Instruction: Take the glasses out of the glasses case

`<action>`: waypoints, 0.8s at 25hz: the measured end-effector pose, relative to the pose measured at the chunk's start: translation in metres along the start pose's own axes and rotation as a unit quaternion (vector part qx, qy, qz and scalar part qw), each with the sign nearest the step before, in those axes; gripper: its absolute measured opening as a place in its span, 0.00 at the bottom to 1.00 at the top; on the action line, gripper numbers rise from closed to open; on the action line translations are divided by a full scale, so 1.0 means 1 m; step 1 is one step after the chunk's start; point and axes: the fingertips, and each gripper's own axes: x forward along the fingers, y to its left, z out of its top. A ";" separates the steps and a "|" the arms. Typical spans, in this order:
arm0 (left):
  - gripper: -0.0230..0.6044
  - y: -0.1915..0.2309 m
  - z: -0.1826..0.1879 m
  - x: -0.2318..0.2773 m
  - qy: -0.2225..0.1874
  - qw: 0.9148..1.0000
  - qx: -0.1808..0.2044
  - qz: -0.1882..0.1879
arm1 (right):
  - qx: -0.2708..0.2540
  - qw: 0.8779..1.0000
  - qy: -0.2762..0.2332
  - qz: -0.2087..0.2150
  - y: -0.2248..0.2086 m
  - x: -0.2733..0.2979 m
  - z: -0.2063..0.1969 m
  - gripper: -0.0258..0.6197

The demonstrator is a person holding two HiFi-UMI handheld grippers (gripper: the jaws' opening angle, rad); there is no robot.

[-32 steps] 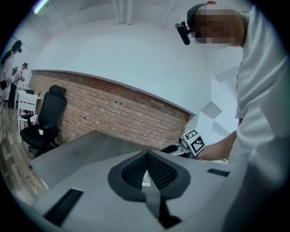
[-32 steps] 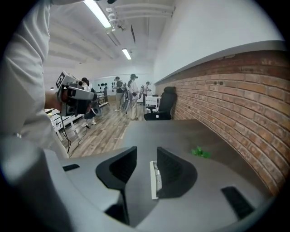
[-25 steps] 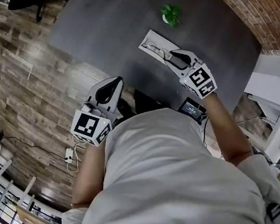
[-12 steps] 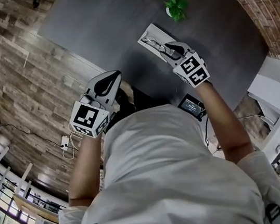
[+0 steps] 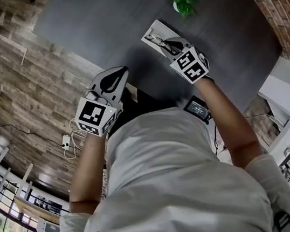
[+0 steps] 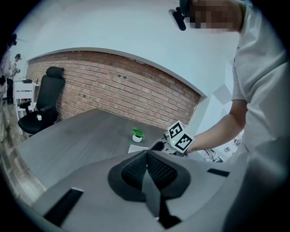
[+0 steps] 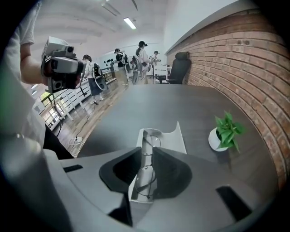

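The white glasses case lies open on the dark table, its lid folded back. Thin-framed glasses rest in its tray. My right gripper points steeply down over the case, and its jaws are closing with the glasses and the tray's near end between them; I see no firm press on the frame. In the head view that right gripper covers the case's near end. The left gripper hangs shut and empty at the table's near edge, well left of the case. Its jaws meet along one line.
A small green plant in a white pot stands just beyond the case. A brick wall runs along the table's far side. An office chair is at the far end, and people stand in the room beyond.
Both grippers have sunk toward the table. The right one came down onto the case, and its jaws narrowed round the glasses. The left stayed shut.
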 end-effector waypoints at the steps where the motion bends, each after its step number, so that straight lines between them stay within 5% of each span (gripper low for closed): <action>1: 0.05 0.000 0.000 0.001 0.000 1.000 0.002 -0.001 | -0.002 1.000 0.003 -0.004 -0.001 0.003 -0.001 0.16; 20: 0.05 0.009 -0.009 0.000 0.009 1.000 -0.013 0.010 | -0.032 0.998 0.047 -0.027 -0.009 0.024 -0.014 0.06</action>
